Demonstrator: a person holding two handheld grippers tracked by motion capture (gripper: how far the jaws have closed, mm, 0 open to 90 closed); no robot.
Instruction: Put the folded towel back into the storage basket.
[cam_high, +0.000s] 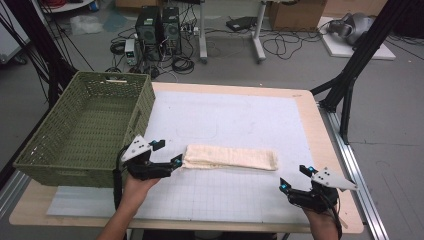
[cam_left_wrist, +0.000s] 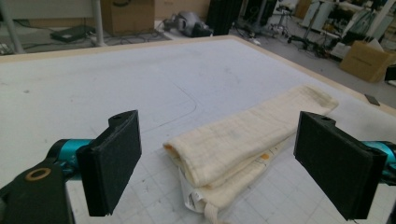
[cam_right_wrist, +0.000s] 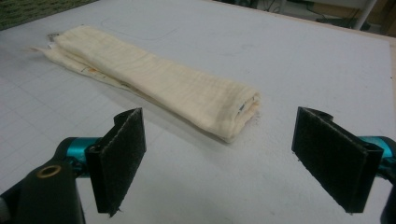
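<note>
I have the folded cloth (cam_high: 230, 158) lying flat on the worktop (cam_high: 240, 115), already narrowed to a long strip. My left gripper (cam_high: 167, 152) stands with jaws wide apart and empty, the cloth's near end just ahead between them. My right gripper (cam_high: 295, 178) is likewise spread and empty, the far end ahead, apart. I judge that lifting it into the basket (cam_high: 85, 125) remains.

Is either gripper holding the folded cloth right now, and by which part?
Nothing is held. The left gripper has open jaws at one end of the folded cloth; the right gripper is open, clear of it.
</note>
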